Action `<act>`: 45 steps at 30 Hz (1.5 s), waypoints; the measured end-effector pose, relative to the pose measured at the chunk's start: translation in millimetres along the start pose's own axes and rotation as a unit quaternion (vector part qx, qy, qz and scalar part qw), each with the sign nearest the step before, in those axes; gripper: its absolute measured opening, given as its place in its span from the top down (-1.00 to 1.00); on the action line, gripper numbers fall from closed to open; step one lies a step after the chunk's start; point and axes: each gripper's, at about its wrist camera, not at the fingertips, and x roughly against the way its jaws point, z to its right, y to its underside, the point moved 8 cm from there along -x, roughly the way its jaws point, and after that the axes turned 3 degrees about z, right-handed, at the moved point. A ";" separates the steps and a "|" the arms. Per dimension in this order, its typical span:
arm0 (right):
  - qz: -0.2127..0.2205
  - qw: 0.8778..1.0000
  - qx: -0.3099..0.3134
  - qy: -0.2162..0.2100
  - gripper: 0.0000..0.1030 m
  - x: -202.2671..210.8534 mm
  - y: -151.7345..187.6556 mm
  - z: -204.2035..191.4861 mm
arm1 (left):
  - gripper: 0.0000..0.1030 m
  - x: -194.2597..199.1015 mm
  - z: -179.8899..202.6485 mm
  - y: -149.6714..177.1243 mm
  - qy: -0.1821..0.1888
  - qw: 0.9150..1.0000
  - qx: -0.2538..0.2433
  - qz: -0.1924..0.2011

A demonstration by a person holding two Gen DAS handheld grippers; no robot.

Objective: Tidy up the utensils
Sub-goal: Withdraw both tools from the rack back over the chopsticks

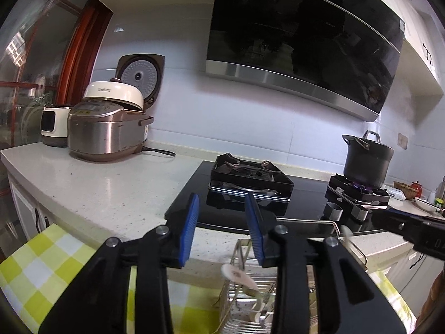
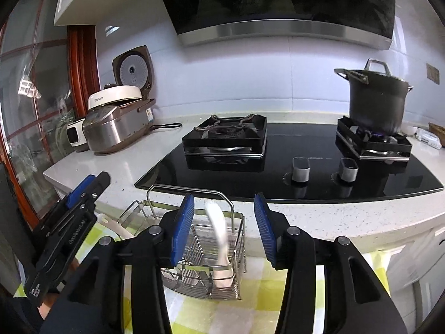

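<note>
A steel wire utensil rack [image 2: 236,253] stands on a yellow checked cloth in front of the counter edge. A white spoon [image 2: 219,231], blurred, stands upright inside it, below and between my right gripper's [image 2: 224,199] blue pads, which stand open and clear of it. A second white spoon [image 2: 116,226] leans at the rack's left end, beside my left gripper [image 2: 91,183]. In the left wrist view my left gripper [image 1: 222,203] is open with nothing between its pads. A white spoon [image 1: 239,275] and the rack [image 1: 244,320] lie below it. My right gripper [image 1: 411,228] enters from the right.
A black glass hob [image 2: 306,144] sits in the white counter [image 2: 333,220], with a dark pot [image 2: 375,103] over a lit burner at the right. Rice cookers [image 2: 116,128] stand at the back left. The checked cloth [image 2: 222,317] covers the near surface.
</note>
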 end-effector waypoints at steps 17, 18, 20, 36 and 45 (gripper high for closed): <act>0.021 0.999 -0.027 0.014 -0.04 92.0 8.2 -2.0 | -0.69 85.9 -30.9 -24.2 -0.001 0.998 -0.034 -0.053; 0.023 0.999 -0.029 0.016 -0.08 99.4 10.7 -1.8 | -0.74 93.2 -34.4 -25.3 -0.001 0.998 -0.033 -0.057; 0.025 0.999 -0.030 0.018 -0.17 111.6 16.4 -2.0 | -0.85 105.2 -41.1 -26.8 -0.006 0.997 -0.035 -0.064; -0.021 0.999 -0.018 0.017 -0.61 169.2 102.3 -28.5 | -0.91 182.3 -61.8 39.0 0.044 0.976 -0.077 -0.197; -0.096 0.994 -0.056 0.020 -0.60 158.7 177.7 -20.2 | -0.91 197.4 -99.7 108.5 0.015 0.958 -0.061 -0.280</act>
